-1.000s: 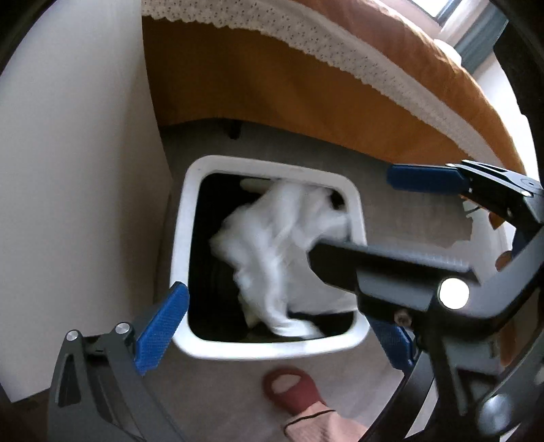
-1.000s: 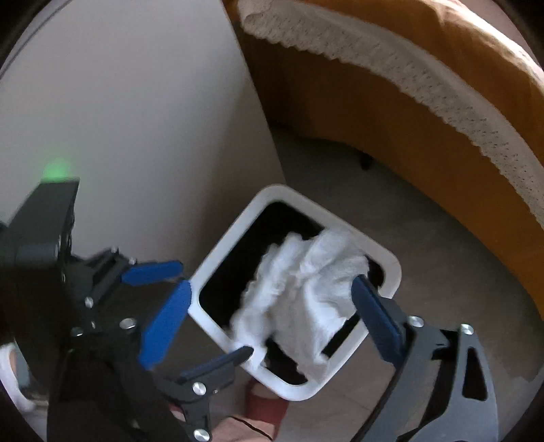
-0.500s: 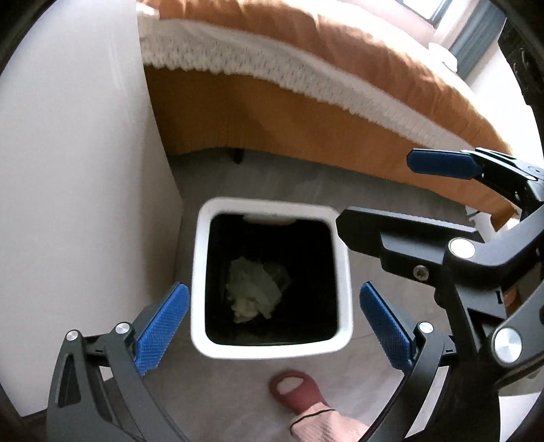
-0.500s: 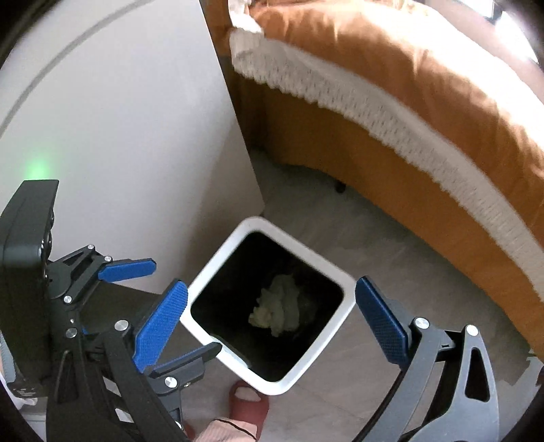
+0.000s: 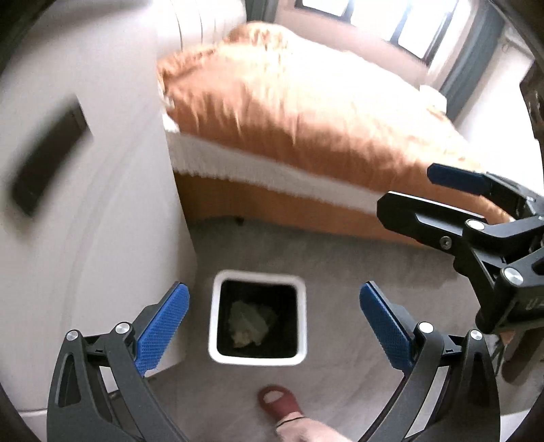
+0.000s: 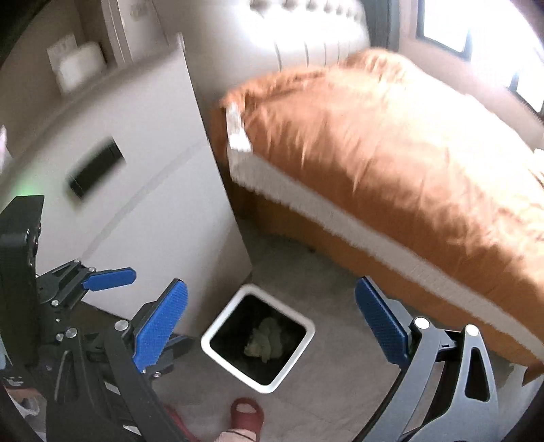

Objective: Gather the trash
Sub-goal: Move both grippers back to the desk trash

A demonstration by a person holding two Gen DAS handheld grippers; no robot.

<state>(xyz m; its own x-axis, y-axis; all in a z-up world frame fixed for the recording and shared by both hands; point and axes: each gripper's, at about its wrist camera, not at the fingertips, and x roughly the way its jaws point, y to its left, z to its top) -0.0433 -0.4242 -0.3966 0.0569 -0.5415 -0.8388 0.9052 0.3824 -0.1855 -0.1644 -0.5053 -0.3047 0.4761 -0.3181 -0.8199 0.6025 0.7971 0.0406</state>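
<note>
White bin (image 5: 257, 356) smaller now — both grippers risen, tissue (image 5: 249, 323) inside.

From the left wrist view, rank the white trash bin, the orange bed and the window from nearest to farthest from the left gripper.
1. White trash bin: on the floor directly beneath the left gripper.
2. Orange bed: beyond the bin, stretching right.
3. Window: at the far wall, top.

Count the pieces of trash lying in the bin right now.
1: a crumpled tissue wad lies at the bottom of the white bin, near the middle. The dark interior could hide smaller scraps beneath it.
</note>
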